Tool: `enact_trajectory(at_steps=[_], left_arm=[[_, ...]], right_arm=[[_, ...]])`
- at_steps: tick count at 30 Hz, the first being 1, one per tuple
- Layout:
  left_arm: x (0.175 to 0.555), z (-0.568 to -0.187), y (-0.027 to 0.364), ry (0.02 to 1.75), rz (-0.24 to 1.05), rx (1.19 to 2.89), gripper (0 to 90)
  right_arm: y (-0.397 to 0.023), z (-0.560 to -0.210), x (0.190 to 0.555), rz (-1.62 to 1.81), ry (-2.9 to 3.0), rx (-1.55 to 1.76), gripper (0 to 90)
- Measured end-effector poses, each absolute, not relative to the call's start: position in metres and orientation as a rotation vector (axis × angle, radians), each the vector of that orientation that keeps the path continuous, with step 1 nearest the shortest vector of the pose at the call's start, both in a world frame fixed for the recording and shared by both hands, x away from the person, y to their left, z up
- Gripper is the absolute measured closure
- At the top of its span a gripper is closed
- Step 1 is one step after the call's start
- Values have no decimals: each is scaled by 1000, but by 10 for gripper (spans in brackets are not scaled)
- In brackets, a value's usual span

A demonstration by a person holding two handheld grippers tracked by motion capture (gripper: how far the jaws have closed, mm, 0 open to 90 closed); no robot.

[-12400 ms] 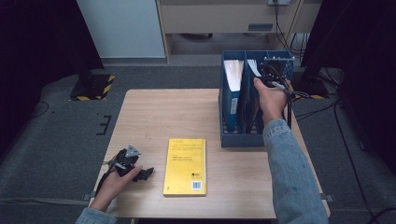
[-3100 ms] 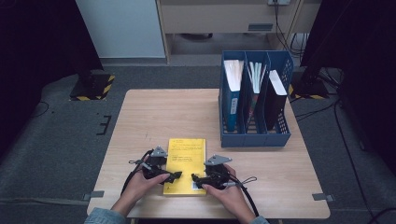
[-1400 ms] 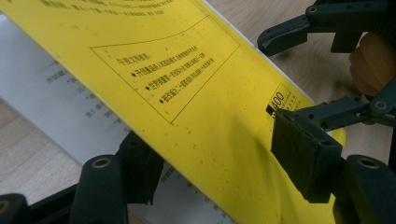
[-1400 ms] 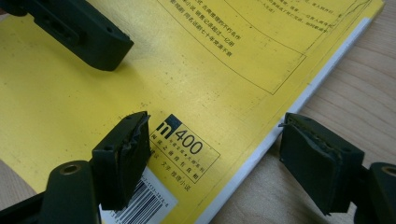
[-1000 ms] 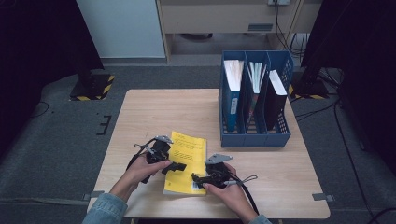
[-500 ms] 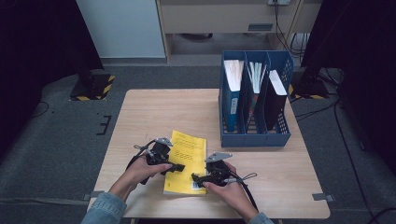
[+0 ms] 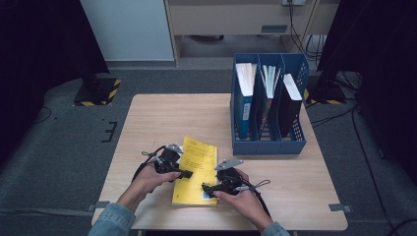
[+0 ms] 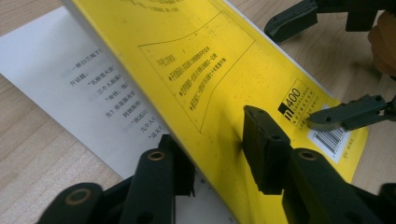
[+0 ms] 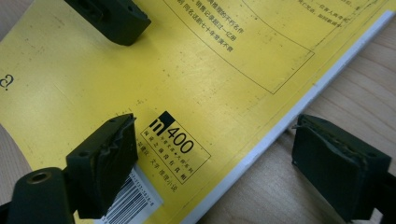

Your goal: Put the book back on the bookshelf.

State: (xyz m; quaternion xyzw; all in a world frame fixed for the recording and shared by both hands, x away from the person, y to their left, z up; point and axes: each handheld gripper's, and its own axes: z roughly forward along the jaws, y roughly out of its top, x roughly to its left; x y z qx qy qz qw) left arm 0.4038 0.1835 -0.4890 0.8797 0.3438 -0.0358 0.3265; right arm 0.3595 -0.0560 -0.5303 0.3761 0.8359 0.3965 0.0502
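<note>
A yellow paperback (image 7: 196, 169) lies at the table's near middle. Its left part is raised off a white printed page (image 8: 70, 88). My left gripper (image 7: 186, 173) holds that raised cover (image 8: 187, 60), one jaw under it on the white page and one jaw on top. My right gripper (image 7: 209, 189) is open and straddles the book's right edge (image 9: 219, 144) near the barcode. One of its fingers (image 9: 105, 163) rests on the cover and the other hangs over the bare wood.
A blue three-slot file holder (image 7: 268, 142) stands at the table's (image 7: 162, 118) back right with upright books and papers in its slots. Both forearms come in from the near edge. Grey floor surrounds the table.
The book lay flat 3 s ago. Since then its left side has been lifted by the left gripper. Over the last second both grippers have barely moved.
</note>
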Motion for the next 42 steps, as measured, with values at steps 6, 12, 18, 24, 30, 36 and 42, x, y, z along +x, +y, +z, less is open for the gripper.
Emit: enact_trajectory(at_steps=[6, 12, 18, 24, 30, 36, 42], left_arm=[[405, -488, 186, 882, -102, 2299, 738], [405, -485, 185, 862, -106, 2291, 792], [401, -478, 186, 839, -101, 2268, 820], [400, -471, 189, 819, -102, 2244, 849], [401, -467, 189, 816, -98, 2243, 858], [400, -460, 192, 805, -87, 2222, 867], [400, -455, 195, 790, -101, 2201, 867]], right_arm=[[-55, -530, 365, 1183, 2604, 1081, 87], [-56, -529, 371, 1171, 2621, 1082, 93], [-60, -529, 375, 1198, 2613, 1112, 88], [-64, -529, 380, 1223, 2614, 1134, 88], [-64, -528, 382, 1215, 2634, 1142, 82], [-65, -528, 385, 1250, 2646, 1160, 80], [-65, -528, 387, 1292, 2668, 1169, 80]])
